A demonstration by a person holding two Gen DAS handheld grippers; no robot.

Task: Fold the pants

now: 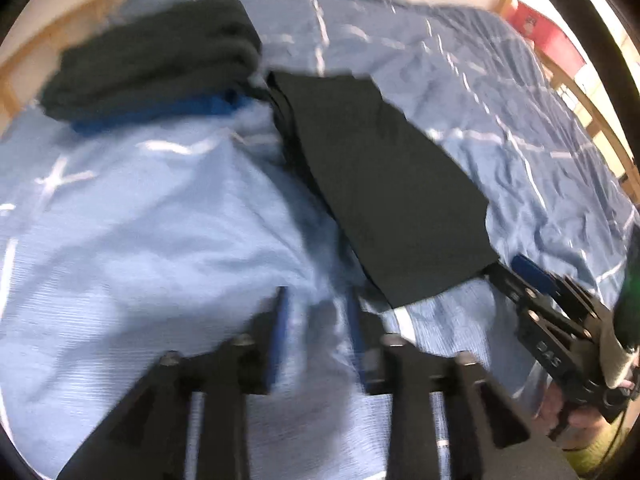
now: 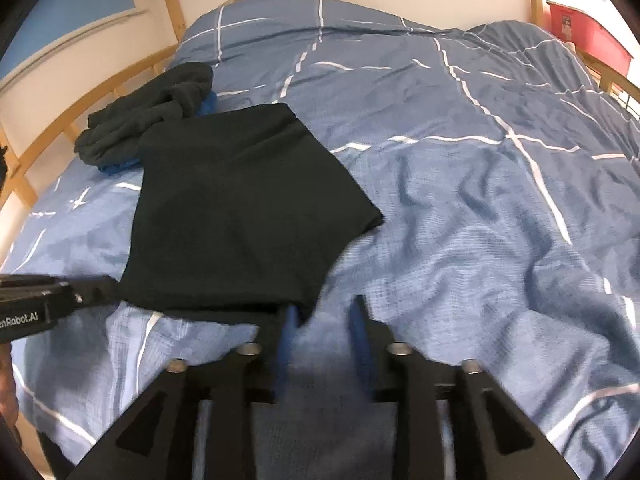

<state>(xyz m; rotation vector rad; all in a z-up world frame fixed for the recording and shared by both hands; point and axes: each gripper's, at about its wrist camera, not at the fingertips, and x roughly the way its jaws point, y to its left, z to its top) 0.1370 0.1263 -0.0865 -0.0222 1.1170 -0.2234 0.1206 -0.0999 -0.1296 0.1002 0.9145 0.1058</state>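
Observation:
The black pants (image 1: pixel 380 184) (image 2: pixel 240 208) lie folded into a flat panel on the blue duvet (image 1: pixel 140 220) (image 2: pixel 460 200). My left gripper (image 1: pixel 318 312) hovers over bare duvet just off the panel's near edge, open, with only bedding between its fingers. In the right wrist view the left gripper (image 2: pixel 96 288) reaches the panel's near left corner. My right gripper (image 2: pixel 324 316) is open at the near right corner, and its left finger (image 2: pixel 290 324) touches the fabric edge. The left wrist view shows the right gripper (image 1: pixel 508 272) at that same corner, held by a hand (image 1: pixel 576 412).
A pile of dark folded clothes (image 1: pixel 152 72) (image 2: pixel 152 116) rests on a blue garment (image 1: pixel 160 114) (image 2: pixel 208 104) at the far left of the bed. A wooden bed frame (image 2: pixel 168 8) runs along the wall. A red box (image 1: pixel 548 36) (image 2: pixel 584 36) stands at the far right.

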